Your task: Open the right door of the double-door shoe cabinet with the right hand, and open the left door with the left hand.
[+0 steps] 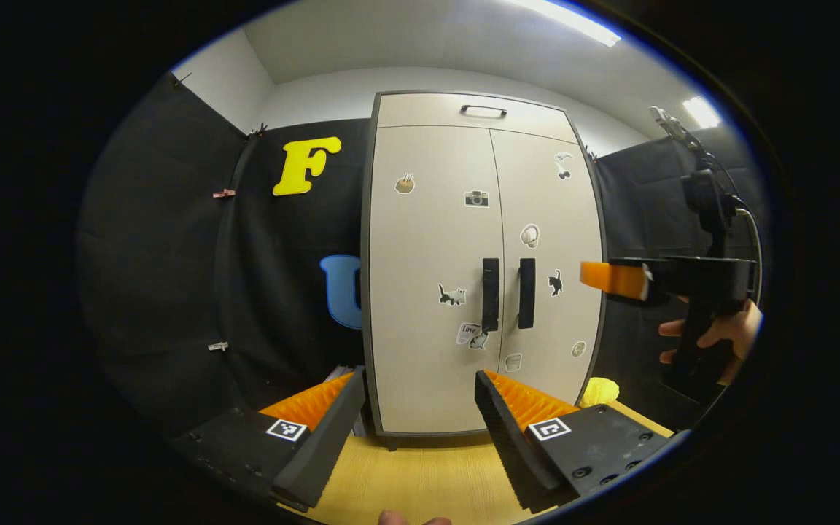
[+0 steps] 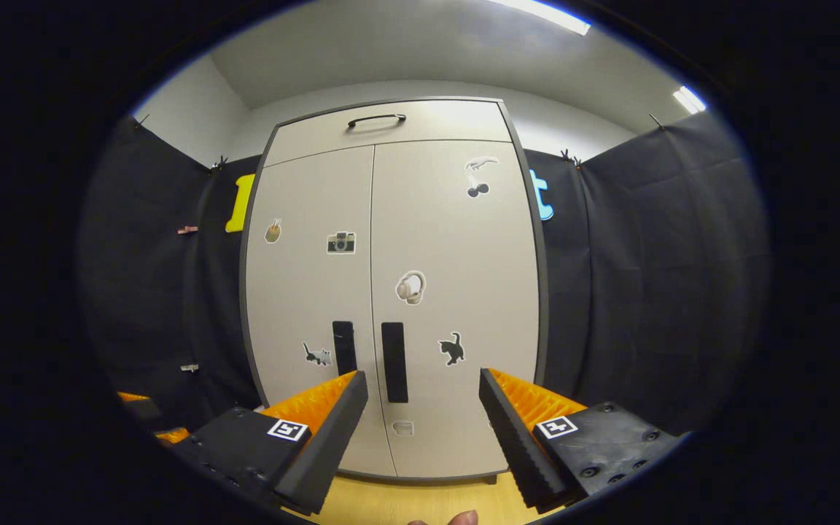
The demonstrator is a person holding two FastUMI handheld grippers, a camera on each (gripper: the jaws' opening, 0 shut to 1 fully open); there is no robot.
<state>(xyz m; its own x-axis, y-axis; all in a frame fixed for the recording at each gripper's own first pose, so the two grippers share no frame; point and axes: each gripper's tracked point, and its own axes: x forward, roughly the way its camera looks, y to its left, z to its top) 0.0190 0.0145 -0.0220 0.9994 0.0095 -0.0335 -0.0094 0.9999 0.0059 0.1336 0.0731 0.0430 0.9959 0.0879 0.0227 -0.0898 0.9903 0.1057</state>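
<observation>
The beige double-door shoe cabinet (image 1: 456,240) (image 2: 420,292) stands ahead with both doors closed and stickers on them. The left door (image 1: 431,277) has a black vertical handle (image 1: 491,294), and the right door (image 1: 547,255) has its own handle (image 1: 527,292). My left gripper (image 1: 420,397) is open, a short way back from the left door's lower part. The right gripper (image 1: 613,280), held by a hand (image 1: 719,332), hovers off the cabinet's right edge at handle height. From the right gripper view, my right gripper (image 2: 424,397) is open with the right door's handle (image 2: 394,362) between its fingers' lines, farther off.
The cabinet stands on a light wooden floor (image 1: 427,474). Black cloth walls (image 1: 172,255) close in on both sides. A yellow object (image 1: 599,391) lies at the cabinet's lower right corner. A top drawer with a handle (image 1: 483,111) sits above the doors.
</observation>
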